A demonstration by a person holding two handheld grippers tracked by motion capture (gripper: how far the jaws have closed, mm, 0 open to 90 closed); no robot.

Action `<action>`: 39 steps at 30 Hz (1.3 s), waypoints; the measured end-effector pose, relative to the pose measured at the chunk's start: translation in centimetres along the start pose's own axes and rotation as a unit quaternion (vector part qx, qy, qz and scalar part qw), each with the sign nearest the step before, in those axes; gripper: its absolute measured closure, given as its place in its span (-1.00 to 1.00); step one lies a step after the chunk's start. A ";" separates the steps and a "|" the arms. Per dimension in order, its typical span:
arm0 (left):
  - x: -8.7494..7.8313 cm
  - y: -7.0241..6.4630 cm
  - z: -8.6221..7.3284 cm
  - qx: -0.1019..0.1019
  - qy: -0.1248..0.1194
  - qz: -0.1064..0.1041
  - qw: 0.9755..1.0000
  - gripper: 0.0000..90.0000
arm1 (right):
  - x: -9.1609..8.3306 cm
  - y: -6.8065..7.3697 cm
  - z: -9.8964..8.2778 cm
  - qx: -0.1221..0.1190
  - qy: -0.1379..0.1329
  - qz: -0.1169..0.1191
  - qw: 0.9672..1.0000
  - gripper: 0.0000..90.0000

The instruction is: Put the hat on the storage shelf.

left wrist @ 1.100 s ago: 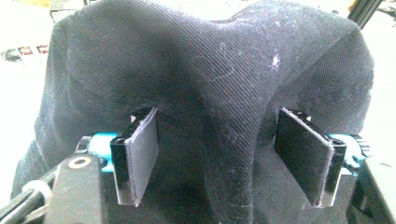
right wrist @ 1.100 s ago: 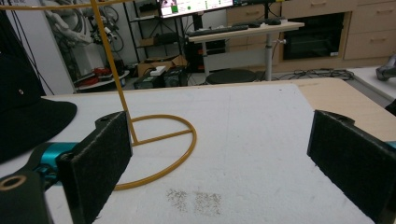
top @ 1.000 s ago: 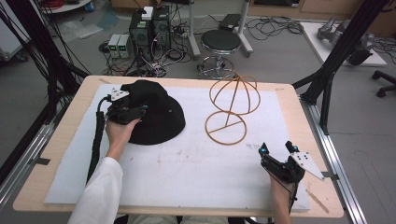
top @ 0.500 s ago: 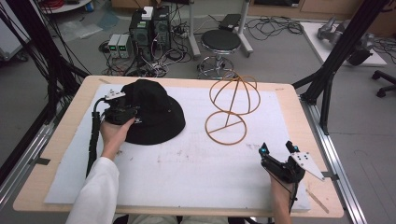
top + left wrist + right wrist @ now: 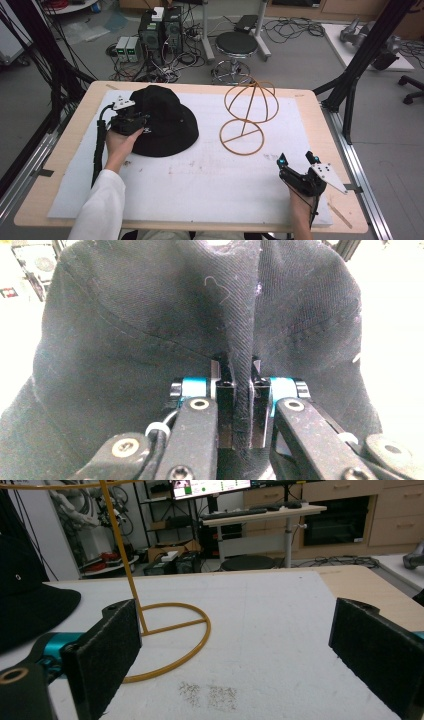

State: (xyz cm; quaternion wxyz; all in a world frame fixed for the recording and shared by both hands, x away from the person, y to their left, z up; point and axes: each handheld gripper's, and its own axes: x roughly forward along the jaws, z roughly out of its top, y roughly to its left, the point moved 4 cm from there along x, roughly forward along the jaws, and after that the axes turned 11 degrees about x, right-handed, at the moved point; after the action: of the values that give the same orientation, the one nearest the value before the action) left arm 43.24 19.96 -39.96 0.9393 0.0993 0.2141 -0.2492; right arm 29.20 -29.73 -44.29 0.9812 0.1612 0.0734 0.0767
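Presently we record the scene as follows.

Hat: we see a black bucket hat (image 5: pixel 162 122) lying brim-down on the white mat (image 5: pixel 210 185), at the left of the table (image 5: pixel 330 125) in the high view, near the far edge of the mat.

Left gripper: we find the left gripper (image 5: pixel 131 121) at the hat's left side, its body lying over the brim. In the left gripper view its jaws have just been closing and now pinch a raised fold of the hat's black cloth (image 5: pixel 243 385) between them; the pads (image 5: pixel 223 390) press on the fold from both sides, with only the cloth between.

Left hand: we see the left hand (image 5: pixel 118 145) behind the gripper, the forearm in a white sleeve (image 5: pixel 100 210) coming in from the bottom edge.

Right gripper: we find the right gripper (image 5: pixel 297 161) resting low at the right front of the mat, well apart from the hat. Its jaws stand wide, nothing between them; in the right gripper view the two black pads (image 5: pixel 107 655) frame bare mat.

Stand: we note a yellow wire hat stand (image 5: pixel 247 117) upright on the mat, its ring base flat, just beside the hat on its right and between the hat and the right gripper.

Floor beyond: we see a round stool (image 5: pixel 236 45) behind the table.
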 end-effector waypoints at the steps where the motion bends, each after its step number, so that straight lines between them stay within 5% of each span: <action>1: -0.3 0.0 0.1 0.001 -0.003 0.000 1.000 0.92 | -0.1 0.1 0.0 0.000 -0.002 0.001 1.000 -0.87; 10: -2.0 -0.7 1.4 0.010 -0.043 -0.009 0.999 0.92 | -0.2 0.3 0.1 -0.009 -0.010 0.003 1.000 -0.87; 15: -3.7 -0.5 2.3 0.008 -0.077 -0.006 0.997 0.92 | -0.2 0.3 0.1 -0.009 -0.007 0.003 1.000 -0.87; 19: -5.1 -0.9 3.4 0.026 -0.099 -0.012 0.995 0.92 | -0.1 0.2 0.1 -0.007 -0.006 0.000 1.000 -0.87; 26: -7.8 -1.9 6.3 0.052 -0.142 -0.016 0.988 0.92 | -0.1 0.2 0.1 -0.004 -0.007 0.000 1.000 -0.87; 30: -8.7 -1.9 6.9 0.050 -0.157 -0.016 0.986 0.92 | -0.2 0.3 0.1 -0.005 -0.010 0.003 1.000 -0.87; 39: -10.6 -1.6 8.0 0.033 -0.214 -0.004 0.976 0.92 | 0.0 0.3 0.1 -0.008 -0.009 0.003 1.000 -0.87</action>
State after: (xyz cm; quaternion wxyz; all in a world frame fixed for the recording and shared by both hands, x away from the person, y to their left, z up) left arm 36.94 20.72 -28.18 0.9586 0.0732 0.0000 -0.2753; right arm 29.15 -29.50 -44.10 0.9829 0.1540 0.0637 0.0786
